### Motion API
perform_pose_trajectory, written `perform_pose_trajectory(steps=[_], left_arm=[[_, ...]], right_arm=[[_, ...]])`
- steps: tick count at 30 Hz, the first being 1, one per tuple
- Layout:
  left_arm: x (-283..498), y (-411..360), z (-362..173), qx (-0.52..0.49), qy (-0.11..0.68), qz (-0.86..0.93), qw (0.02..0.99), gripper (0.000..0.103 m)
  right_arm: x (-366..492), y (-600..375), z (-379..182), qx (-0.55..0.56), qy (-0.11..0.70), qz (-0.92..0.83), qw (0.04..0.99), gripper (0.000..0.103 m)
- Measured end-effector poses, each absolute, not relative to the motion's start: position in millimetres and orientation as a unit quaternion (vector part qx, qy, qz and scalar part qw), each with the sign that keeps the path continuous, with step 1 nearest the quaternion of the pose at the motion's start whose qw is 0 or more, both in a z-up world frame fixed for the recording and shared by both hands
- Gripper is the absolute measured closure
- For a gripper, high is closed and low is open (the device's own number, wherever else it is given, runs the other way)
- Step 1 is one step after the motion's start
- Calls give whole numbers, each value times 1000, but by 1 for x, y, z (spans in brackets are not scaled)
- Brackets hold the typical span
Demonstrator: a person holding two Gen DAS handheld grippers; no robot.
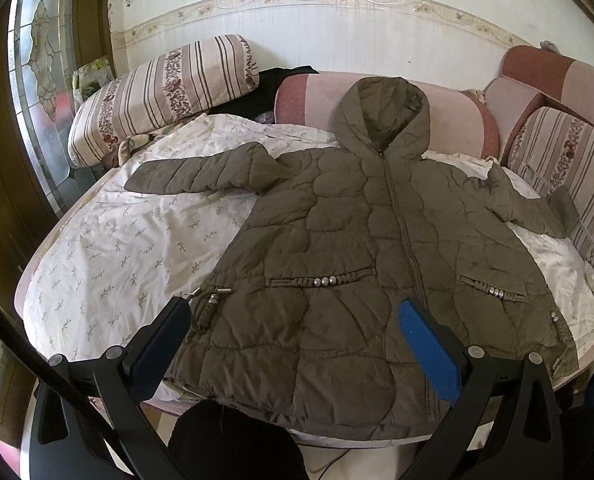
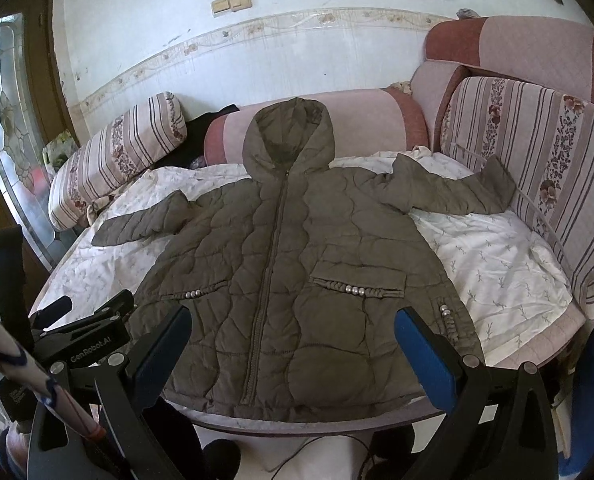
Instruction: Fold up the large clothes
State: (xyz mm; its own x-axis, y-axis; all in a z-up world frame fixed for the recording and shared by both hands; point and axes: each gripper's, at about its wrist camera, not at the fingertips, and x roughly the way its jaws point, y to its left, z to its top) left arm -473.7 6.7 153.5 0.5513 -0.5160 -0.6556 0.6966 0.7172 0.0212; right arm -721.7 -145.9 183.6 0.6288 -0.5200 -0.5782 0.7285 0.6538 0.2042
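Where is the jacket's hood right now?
In both views the hood lies at the far side, propped against the pink bolster, right of the striped pillow.

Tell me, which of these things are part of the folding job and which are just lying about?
Part of the job:
- olive hooded jacket, spread flat, zipped
- left gripper, open
- right gripper, open

Just lying about:
- floral sheet under the jacket
- striped bolster
- pink bolster
- black garment

Bare sheet point(image 1: 109, 256) beside jacket point(image 1: 337, 280), seemingly.

Black hand-held gripper point(image 2: 293, 320), blue finger pads point(image 2: 425, 356), silver screws point(image 2: 471, 361)
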Motion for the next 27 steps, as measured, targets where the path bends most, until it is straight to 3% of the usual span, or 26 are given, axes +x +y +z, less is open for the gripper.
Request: perform_pose_trajectory(steps=[27], left_arm=[[-475,5,149,153,329,-354,862,0]], right_arm=[[-728,-159,172,241,256,-344,870,0]])
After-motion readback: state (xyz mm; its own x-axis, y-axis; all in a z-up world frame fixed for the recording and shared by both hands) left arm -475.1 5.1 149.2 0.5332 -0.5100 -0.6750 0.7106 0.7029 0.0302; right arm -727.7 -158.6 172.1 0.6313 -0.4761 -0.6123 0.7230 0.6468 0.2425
